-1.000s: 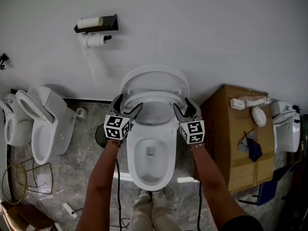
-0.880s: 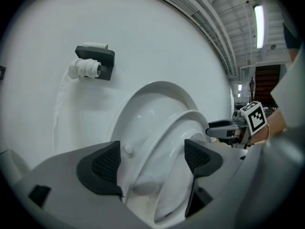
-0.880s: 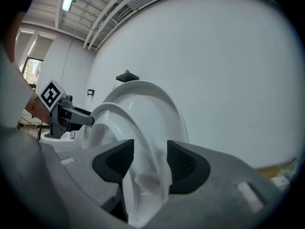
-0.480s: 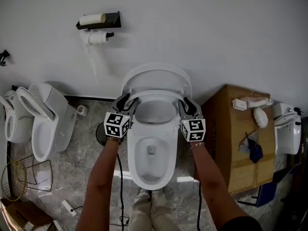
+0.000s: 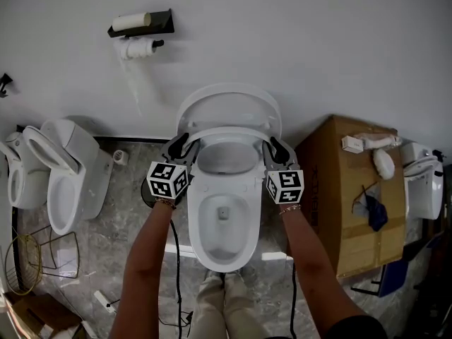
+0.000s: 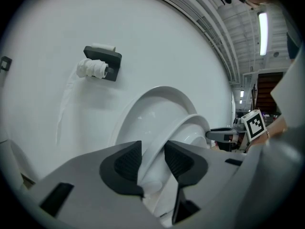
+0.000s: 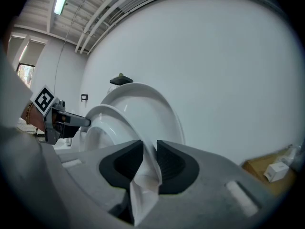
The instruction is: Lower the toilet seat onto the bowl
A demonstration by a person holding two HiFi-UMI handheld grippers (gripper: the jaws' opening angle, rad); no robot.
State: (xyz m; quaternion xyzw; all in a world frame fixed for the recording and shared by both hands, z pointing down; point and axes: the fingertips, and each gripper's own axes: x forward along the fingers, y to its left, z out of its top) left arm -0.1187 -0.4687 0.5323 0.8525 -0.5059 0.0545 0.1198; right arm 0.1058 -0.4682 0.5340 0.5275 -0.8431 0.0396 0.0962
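A white toilet stands against the wall, its lid (image 5: 227, 104) upright. The toilet seat (image 5: 229, 133) is tilted a little forward off the lid, above the open bowl (image 5: 200, 221). My left gripper (image 5: 182, 145) is at the seat's left edge and my right gripper (image 5: 275, 147) at its right edge. In the left gripper view the seat rim (image 6: 187, 127) runs between the dark pads of my left gripper (image 6: 153, 159), whose jaws are closing on it. In the right gripper view my right gripper (image 7: 149, 159) is closing too, its pads pressed on the seat rim (image 7: 110, 114).
A toilet roll holder (image 5: 139, 25) hangs on the wall at upper left. Another toilet (image 5: 67, 179) stands to the left, with a wire basket (image 5: 27, 260) beside it. A cardboard box (image 5: 342, 196) crowds the right side. Cables lie on the marble floor by the person's legs (image 5: 222, 299).
Both grippers went from wide open beside the seat to closed on its edges. The seat ring has come slightly forward off the lid.
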